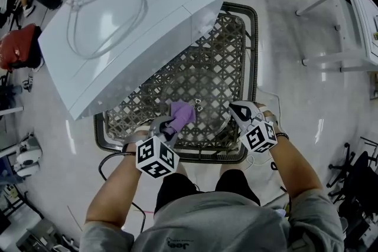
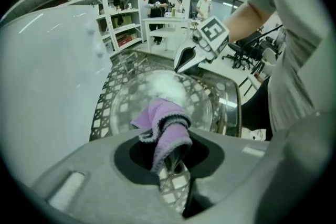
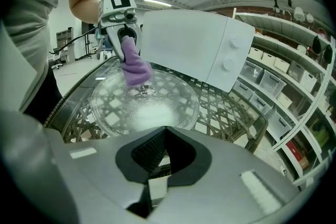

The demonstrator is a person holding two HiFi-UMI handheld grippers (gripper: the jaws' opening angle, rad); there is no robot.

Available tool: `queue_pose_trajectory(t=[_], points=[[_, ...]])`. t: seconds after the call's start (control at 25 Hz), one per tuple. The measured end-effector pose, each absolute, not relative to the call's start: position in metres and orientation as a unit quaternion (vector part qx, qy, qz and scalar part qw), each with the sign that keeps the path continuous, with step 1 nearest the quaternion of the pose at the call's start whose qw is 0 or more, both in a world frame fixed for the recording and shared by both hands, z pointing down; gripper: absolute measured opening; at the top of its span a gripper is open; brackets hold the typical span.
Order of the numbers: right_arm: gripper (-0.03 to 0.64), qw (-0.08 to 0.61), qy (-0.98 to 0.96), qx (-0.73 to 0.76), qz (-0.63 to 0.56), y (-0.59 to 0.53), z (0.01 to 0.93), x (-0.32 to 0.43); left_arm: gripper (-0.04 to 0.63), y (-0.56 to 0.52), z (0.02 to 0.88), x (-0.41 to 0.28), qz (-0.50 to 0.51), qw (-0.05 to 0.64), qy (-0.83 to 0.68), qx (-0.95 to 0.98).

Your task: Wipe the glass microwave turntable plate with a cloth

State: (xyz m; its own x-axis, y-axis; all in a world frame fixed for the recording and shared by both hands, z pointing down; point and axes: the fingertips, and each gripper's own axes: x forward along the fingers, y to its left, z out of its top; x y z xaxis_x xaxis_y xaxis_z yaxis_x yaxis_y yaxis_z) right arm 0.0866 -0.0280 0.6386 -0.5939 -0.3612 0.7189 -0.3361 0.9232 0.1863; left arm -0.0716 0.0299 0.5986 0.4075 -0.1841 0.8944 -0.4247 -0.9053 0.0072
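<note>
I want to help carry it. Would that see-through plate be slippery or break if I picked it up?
Probably slippery: the plate looks like smooth, shiny glass. Being glass, it could likely crack if dropped, and may feel heavy for its size. It might also slide when pushed, since it just lies flat on the table under the cloth.

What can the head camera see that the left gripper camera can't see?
Only the head view shows the person's left arm and the marker cube on the left tongs. Only the left gripper view shows shelves and people standing far off. Both show the purple cloth pinched in the left tongs, the glass plate, the white microwave and the right tongs.
</note>
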Motion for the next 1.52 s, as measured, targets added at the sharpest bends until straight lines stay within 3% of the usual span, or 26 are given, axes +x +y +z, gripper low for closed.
queue_pose_trajectory(t=[0.32, 0.64, 0.96, 1.52], points=[[0.005, 0.408, -0.893, 0.189, -0.02, -0.027, 0.638, 0.086, 0.092, 0.046, 0.598, 0.05, 0.443, 0.11, -0.102, 0.884], [0.005, 0.403, -0.895, 0.192, -0.023, -0.027, 0.637, 0.087, 0.092, 0.054, 0.629, 0.072, 0.465, 0.11, -0.086, 0.874], [0.006, 0.403, -0.894, 0.193, -0.023, -0.027, 0.637, 0.087, 0.092, 0.056, 0.634, 0.038, 0.488, 0.121, -0.099, 0.859], [0.006, 0.412, -0.891, 0.188, -0.027, -0.027, 0.637, 0.087, 0.092, 0.07, 0.626, -0.089, 0.544, 0.154, -0.13, 0.815]])
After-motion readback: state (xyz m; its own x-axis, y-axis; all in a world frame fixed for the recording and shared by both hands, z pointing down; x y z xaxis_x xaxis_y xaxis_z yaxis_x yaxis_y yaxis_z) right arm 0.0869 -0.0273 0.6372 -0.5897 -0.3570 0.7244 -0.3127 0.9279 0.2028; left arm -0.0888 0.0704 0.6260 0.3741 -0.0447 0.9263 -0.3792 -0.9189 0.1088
